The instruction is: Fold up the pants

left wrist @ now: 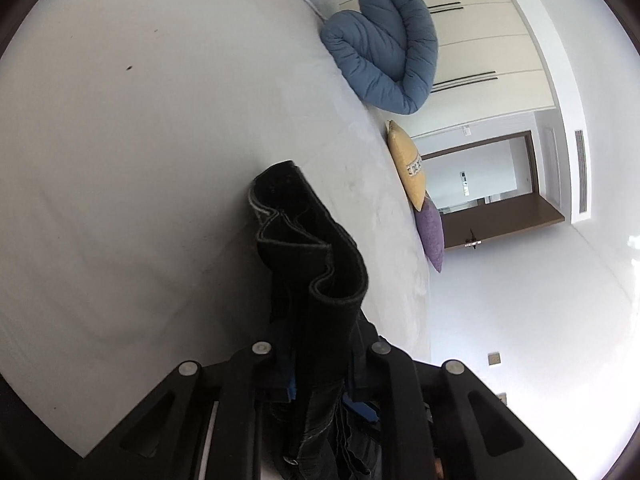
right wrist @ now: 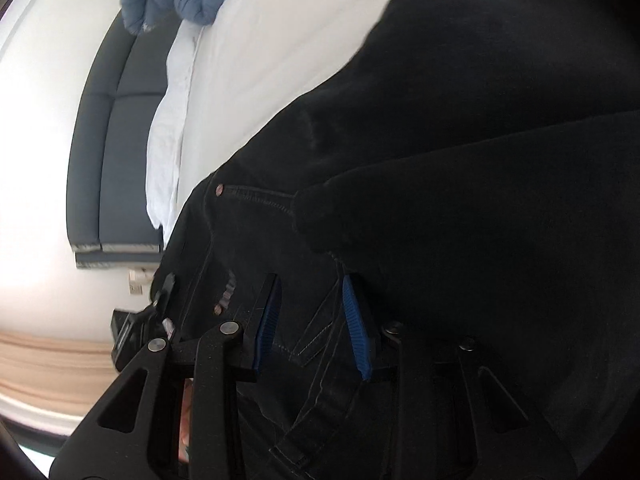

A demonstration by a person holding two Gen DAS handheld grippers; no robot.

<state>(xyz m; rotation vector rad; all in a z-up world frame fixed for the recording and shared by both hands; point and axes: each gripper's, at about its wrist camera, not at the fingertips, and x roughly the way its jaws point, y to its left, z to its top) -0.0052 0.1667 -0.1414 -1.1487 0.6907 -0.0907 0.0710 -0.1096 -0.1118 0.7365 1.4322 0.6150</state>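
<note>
In the left wrist view, the white bed sheet (left wrist: 140,140) fills the left and middle of the frame, bare but for a few small dark specks. At the near centre the left gripper (left wrist: 320,380) is clamped on a bunched stack of the black pants (left wrist: 308,248): the hemmed leg ends, with pale stitching along their edges, stick up and away from the fingers in wavy layers, lifted off the sheet. Farther right, along the far edge of the bed, lie a folded blue quilted duvet (left wrist: 384,48), then a yellow cushion (left wrist: 408,164) and a purple cushion (left wrist: 432,232) just beside it, the two touching. Beyond them stand a cream wardrobe (left wrist: 488,40) and an open brown-framed doorway (left wrist: 488,184) in the white wall.

In the right wrist view, a dark grey upholstered headboard (right wrist: 108,140) stands at the far left, with a crumpled white pillow (right wrist: 168,120) against it. At the near centre the right gripper (right wrist: 312,320) has its blue-padded fingers (right wrist: 266,320) set apart around the pants' waist area, denim with copper rivets and pocket stitching lying between them; whether the pads actually pinch the cloth cannot be told. The rest of the pants drapes in a dark mass across the right half, over the sheet.
</note>
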